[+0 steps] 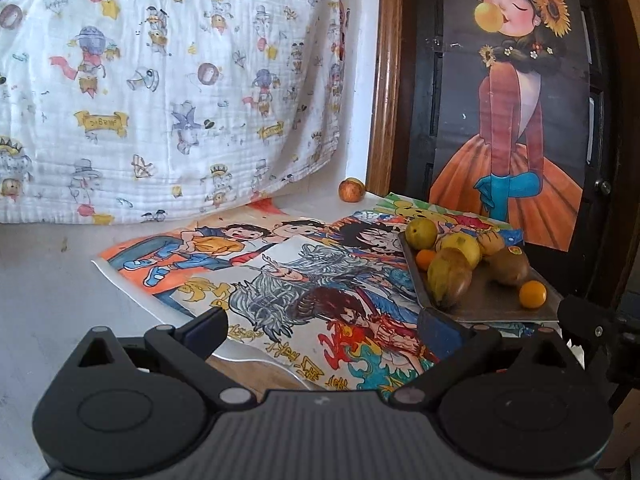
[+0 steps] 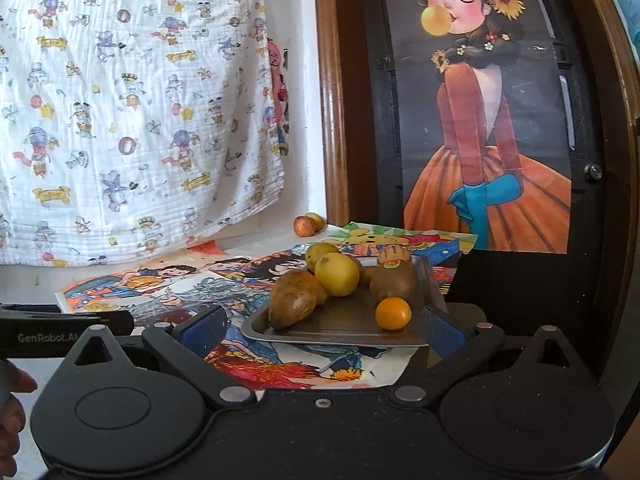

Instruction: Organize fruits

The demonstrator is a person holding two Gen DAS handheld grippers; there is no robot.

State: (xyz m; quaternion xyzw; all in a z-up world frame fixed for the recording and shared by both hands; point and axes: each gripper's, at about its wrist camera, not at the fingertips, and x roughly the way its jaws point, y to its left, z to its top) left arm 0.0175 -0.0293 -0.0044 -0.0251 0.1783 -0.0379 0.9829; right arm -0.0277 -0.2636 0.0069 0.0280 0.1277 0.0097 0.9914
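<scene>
White cartoon-print cloth [image 1: 160, 92] is hanging behind the desk [image 1: 52, 280], where comic drawings [image 1: 280, 280] are lying spread. Near the desk's back edge, a reddish fruit [image 1: 351, 189] is sitting alone by the wooden frame [image 1: 386, 80]. Toward the right edge, the metal tray [image 2: 340, 330] is carrying the piled fruits [image 2: 336, 274]. The left gripper [image 1: 322, 326] and right gripper [image 2: 322, 326] are both hovering spread wide, gripping nothing.
</scene>
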